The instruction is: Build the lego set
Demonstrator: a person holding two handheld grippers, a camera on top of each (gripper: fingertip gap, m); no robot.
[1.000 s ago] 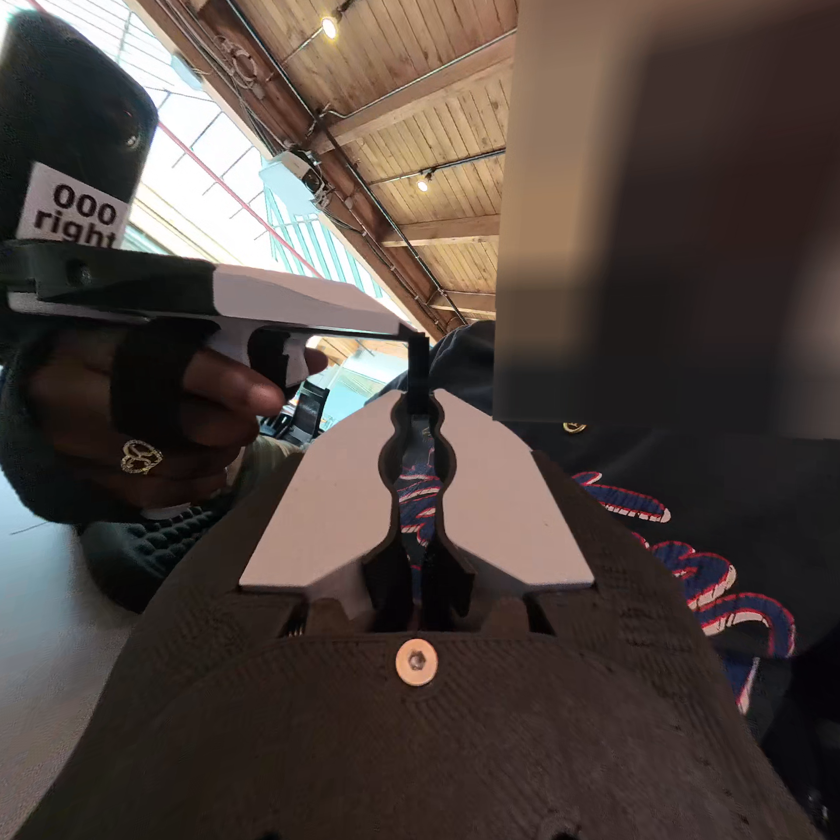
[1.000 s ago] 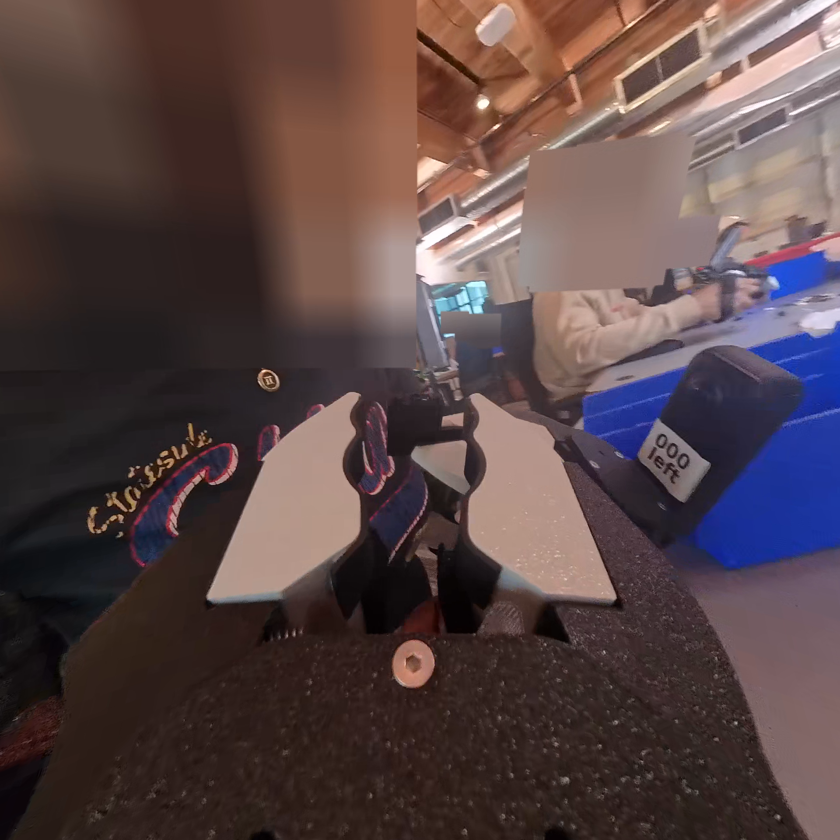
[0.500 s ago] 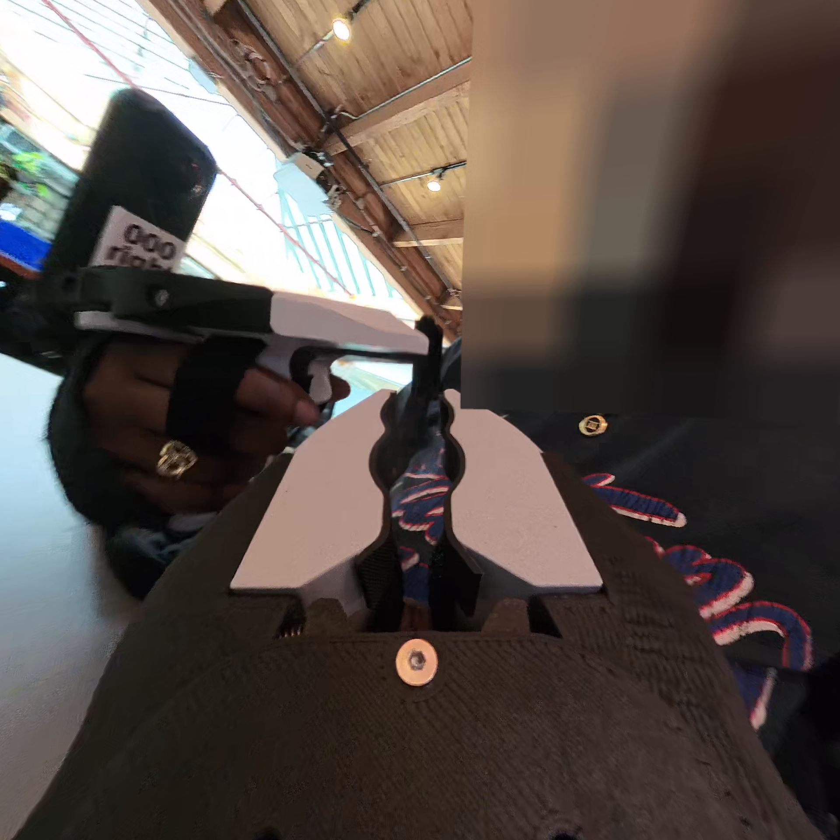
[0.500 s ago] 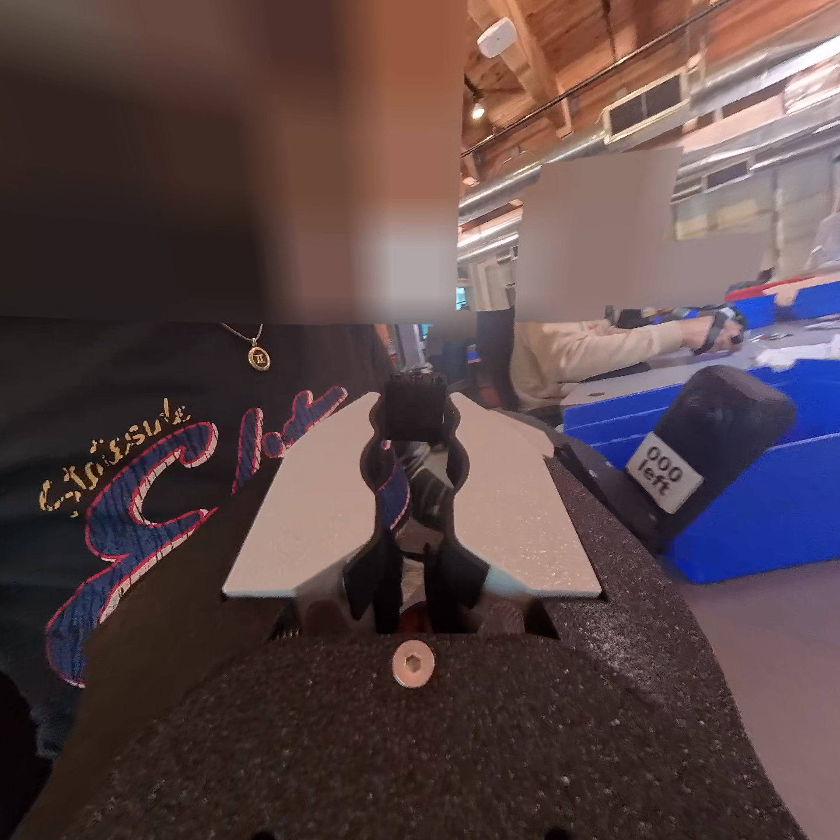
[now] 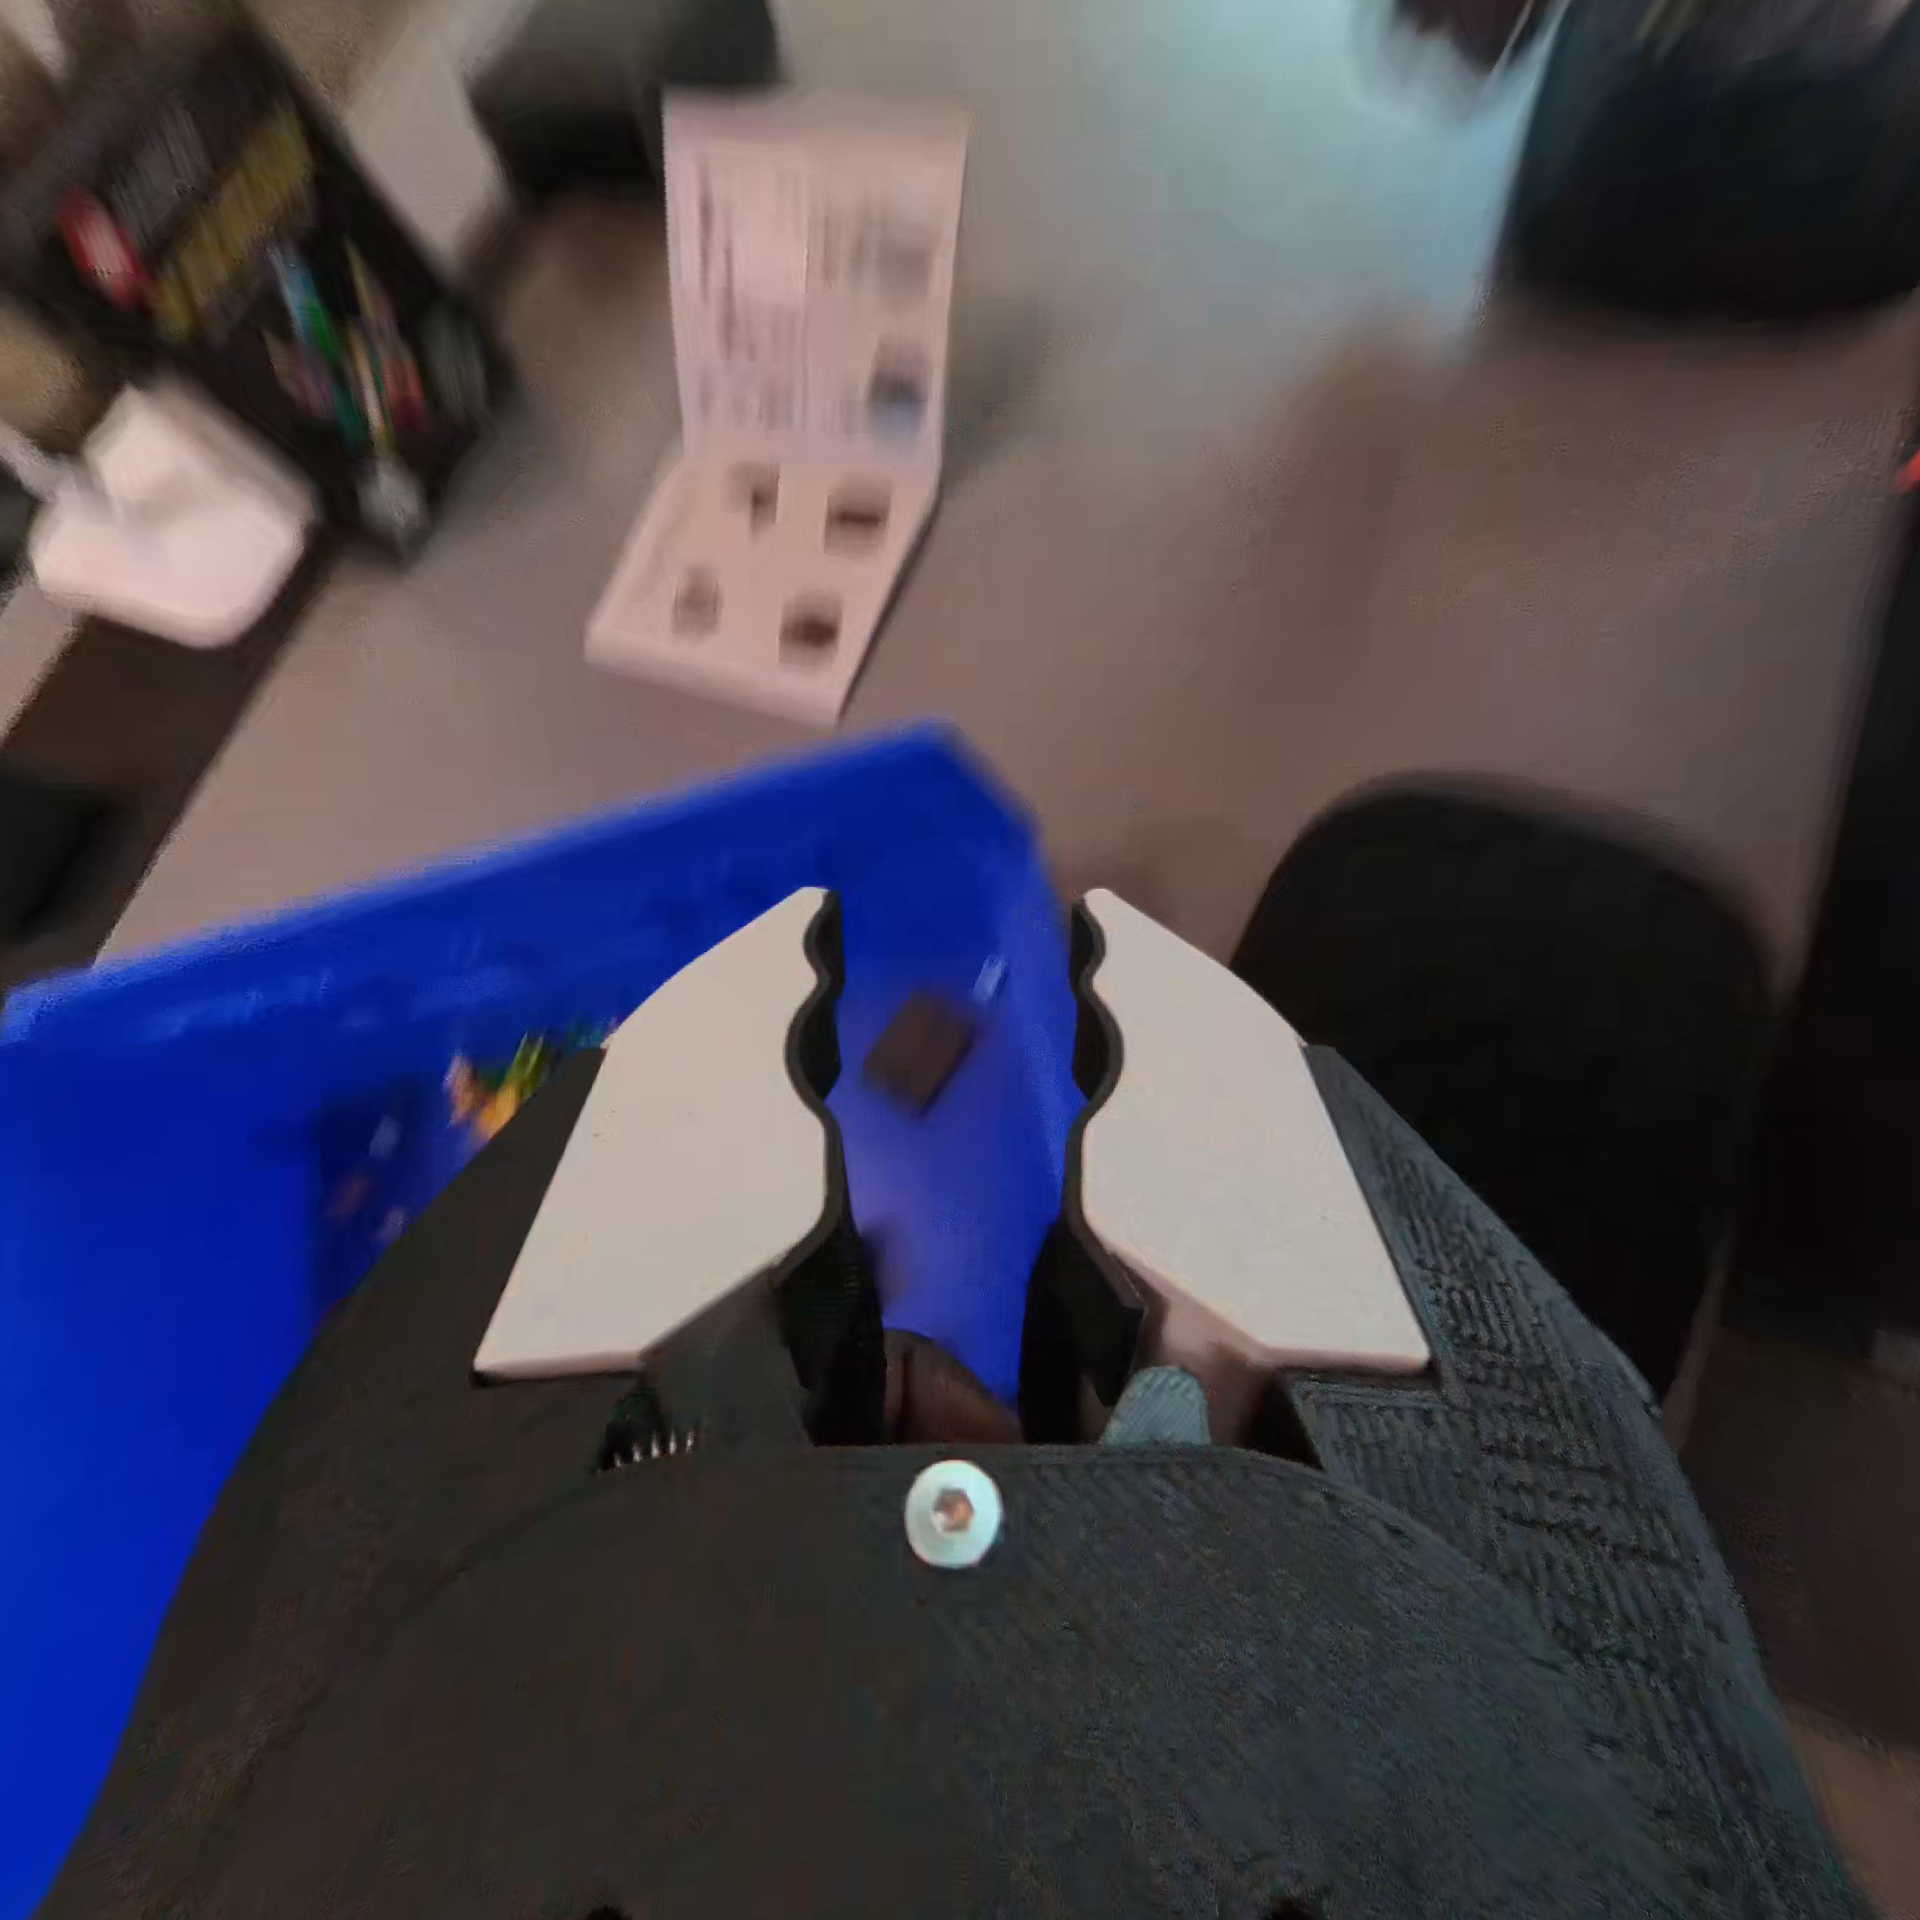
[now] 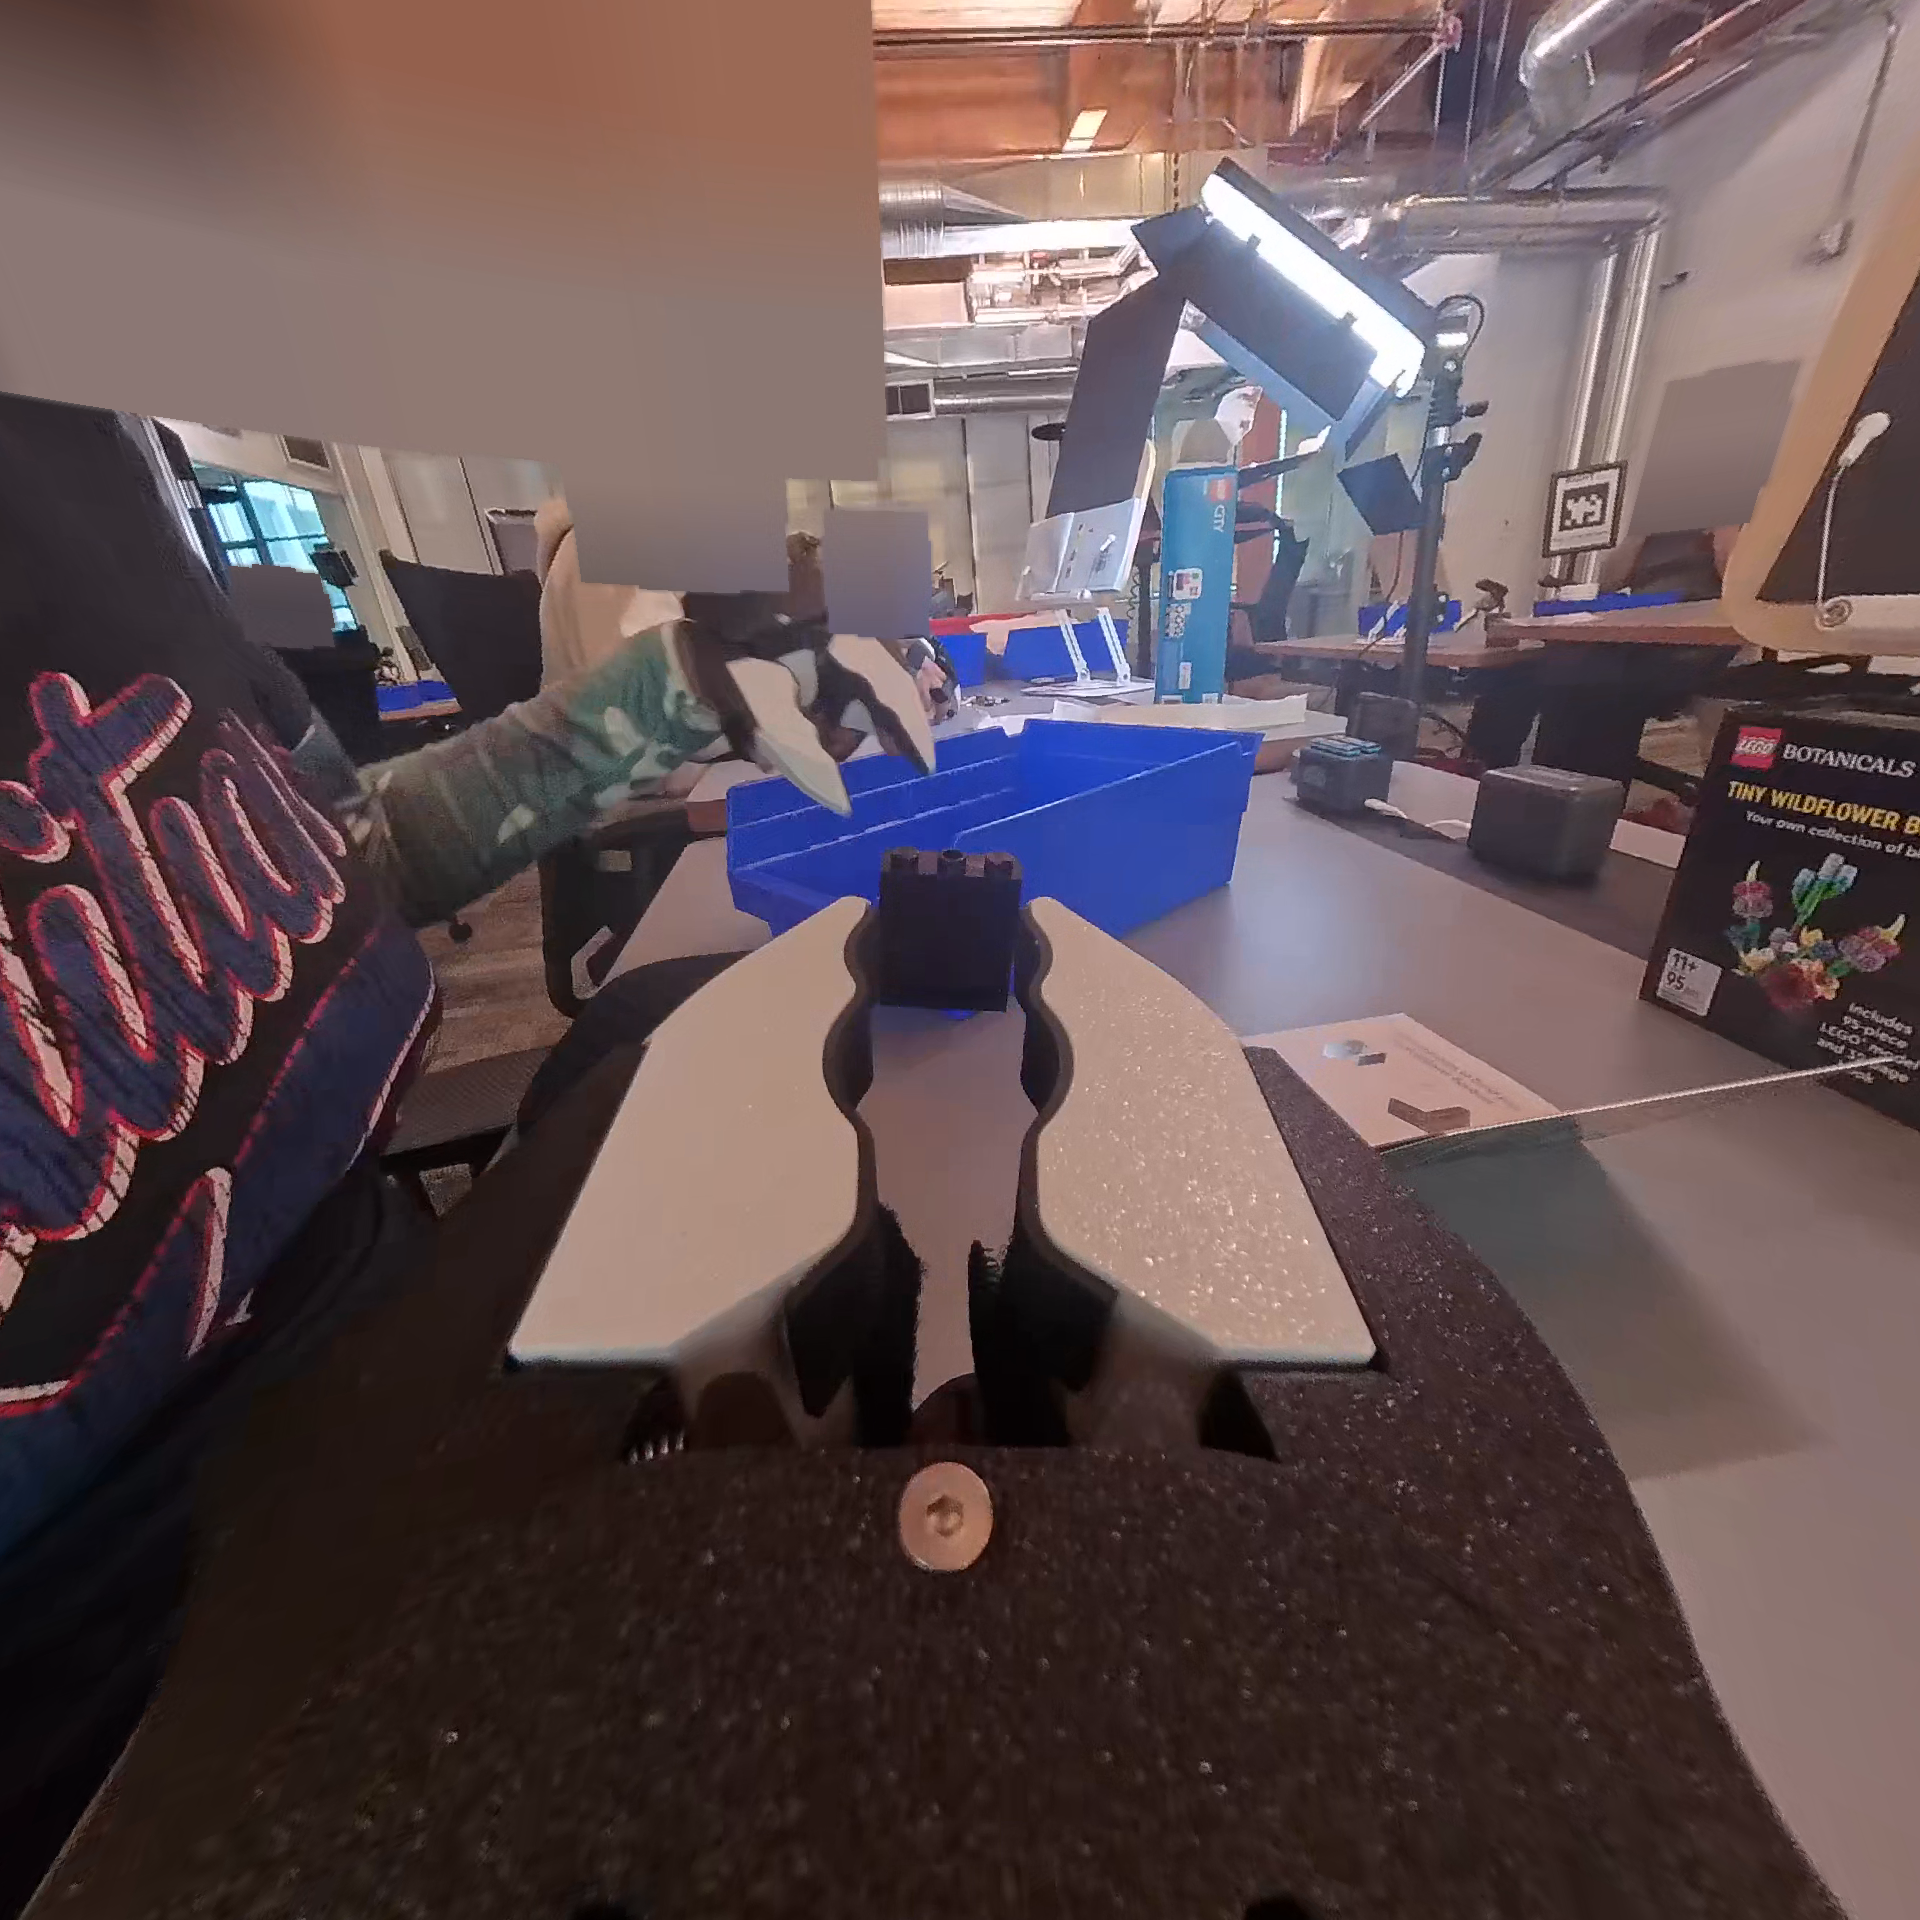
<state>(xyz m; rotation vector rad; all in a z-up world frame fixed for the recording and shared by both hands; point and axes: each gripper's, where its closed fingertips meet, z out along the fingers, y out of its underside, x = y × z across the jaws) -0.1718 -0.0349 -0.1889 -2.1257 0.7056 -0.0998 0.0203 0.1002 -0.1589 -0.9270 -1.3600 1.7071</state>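
Observation:
My right gripper (image 6: 948, 914) is shut on a black lego brick piece (image 6: 945, 940) with studs on top and holds it above the grey table (image 6: 1403, 935). My left gripper (image 5: 951, 914) is open and empty, pointing down into the right end of a blue parts bin (image 5: 312, 1039). The left wrist view is blurred. A dark brown piece (image 5: 920, 1049) lies on the bin floor between the jaws, with small coloured pieces (image 5: 499, 1081) further left. In the right wrist view the left gripper (image 6: 878, 784) hangs open over the blue bin (image 6: 1101, 831).
A white tray with compartments (image 5: 769, 582) and an upright instruction sheet (image 5: 810, 270) stand beyond the bin. A black chair (image 5: 1496, 1039) is at the table edge. A lego box (image 6: 1808, 894), a booklet (image 6: 1392, 1081) and a grey cube (image 6: 1548, 821) are on the right.
The left gripper has let go of the black piece, swung down to the blue bin and opened. The right gripper kept the piece and turned toward the table.

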